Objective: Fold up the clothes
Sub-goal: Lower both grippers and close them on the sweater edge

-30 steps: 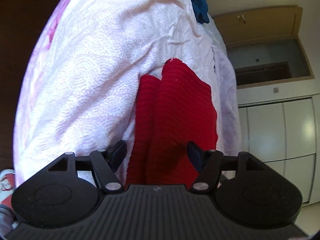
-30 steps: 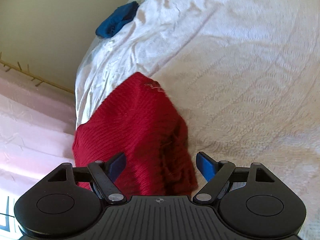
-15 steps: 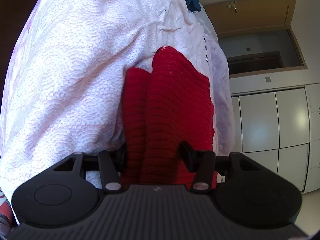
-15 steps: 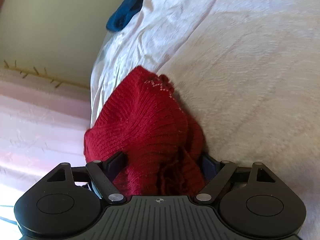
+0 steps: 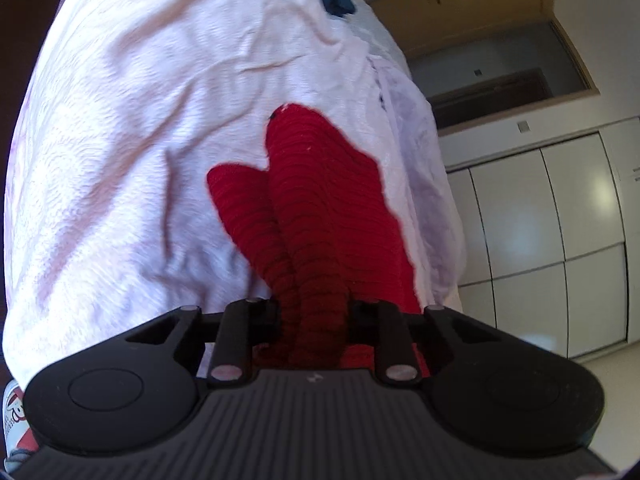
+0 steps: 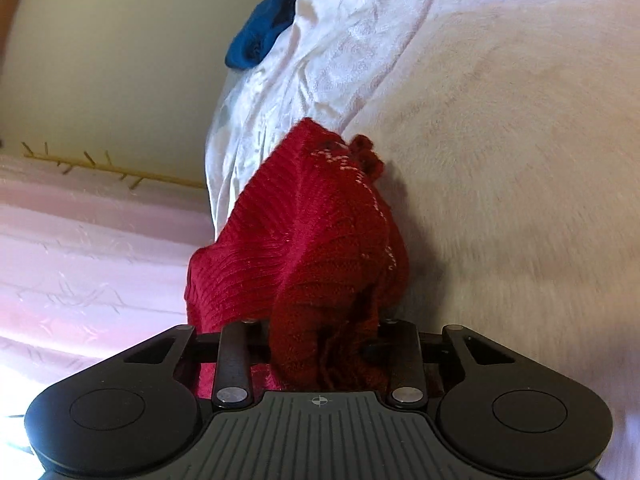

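Note:
A red knitted garment (image 5: 320,200) lies on a bed under a pale textured bedspread (image 5: 140,140), close to the bed's right edge in the left wrist view. My left gripper (image 5: 314,312) has its jaws closing, and they pinch a bunched fold of the red knit. In the right wrist view the same red garment (image 6: 304,240) shows white stitching along one edge. My right gripper (image 6: 324,336) is closing too, with a thick bunch of the red knit squeezed between its jaws. The fingertips of both grippers are hidden in the fabric.
A blue garment (image 6: 262,38) lies crumpled at the far end of the bed by the cream wall (image 6: 100,80). White cupboard doors (image 5: 560,240) and a wooden shelf niche (image 5: 500,76) stand beyond the bed's right side. A pink curtain (image 6: 80,260) hangs left.
Both grippers went from wide open around the red garment to closed on bunches of it. The left one has lifted, pulling the knit up into a stretched fold.

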Available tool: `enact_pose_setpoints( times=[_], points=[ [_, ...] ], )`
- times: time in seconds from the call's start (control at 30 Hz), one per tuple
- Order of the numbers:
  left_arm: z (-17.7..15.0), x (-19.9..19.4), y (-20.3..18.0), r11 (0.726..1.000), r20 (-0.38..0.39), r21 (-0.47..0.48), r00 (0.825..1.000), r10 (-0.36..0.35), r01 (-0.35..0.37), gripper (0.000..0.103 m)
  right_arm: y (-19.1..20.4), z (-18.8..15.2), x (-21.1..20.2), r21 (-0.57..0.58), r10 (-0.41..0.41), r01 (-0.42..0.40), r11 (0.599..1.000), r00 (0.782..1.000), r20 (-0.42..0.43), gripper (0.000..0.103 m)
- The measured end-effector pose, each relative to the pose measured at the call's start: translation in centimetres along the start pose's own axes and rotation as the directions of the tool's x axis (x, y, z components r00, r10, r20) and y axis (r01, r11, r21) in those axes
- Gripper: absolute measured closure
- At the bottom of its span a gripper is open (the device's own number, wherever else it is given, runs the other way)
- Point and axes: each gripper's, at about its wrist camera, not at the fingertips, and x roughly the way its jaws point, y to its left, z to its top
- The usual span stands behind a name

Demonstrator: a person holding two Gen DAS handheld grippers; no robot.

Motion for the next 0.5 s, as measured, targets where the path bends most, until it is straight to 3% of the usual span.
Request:
enact_pose_setpoints(
  times=[0.27, 0.5],
  points=[
    [-0.7, -6.1, -5.4, 1.0, -0.064, 0.001, 0.998, 0.02, -0.02, 0.084, 5.9, -5.7, -5.9, 0.113, -0.011, 0.003, 0.994, 0.997, 0.075, 0.071],
    [5.4, -11.5, -8.6, 1.0, -0.091, 0.028, 0.996, 0.007, -0.005, 0.084, 13.4, -7.3, -6.5, 0.154, 0.027, -0.051, 0.987, 0.988, 0.154, 0.071]
  ],
)
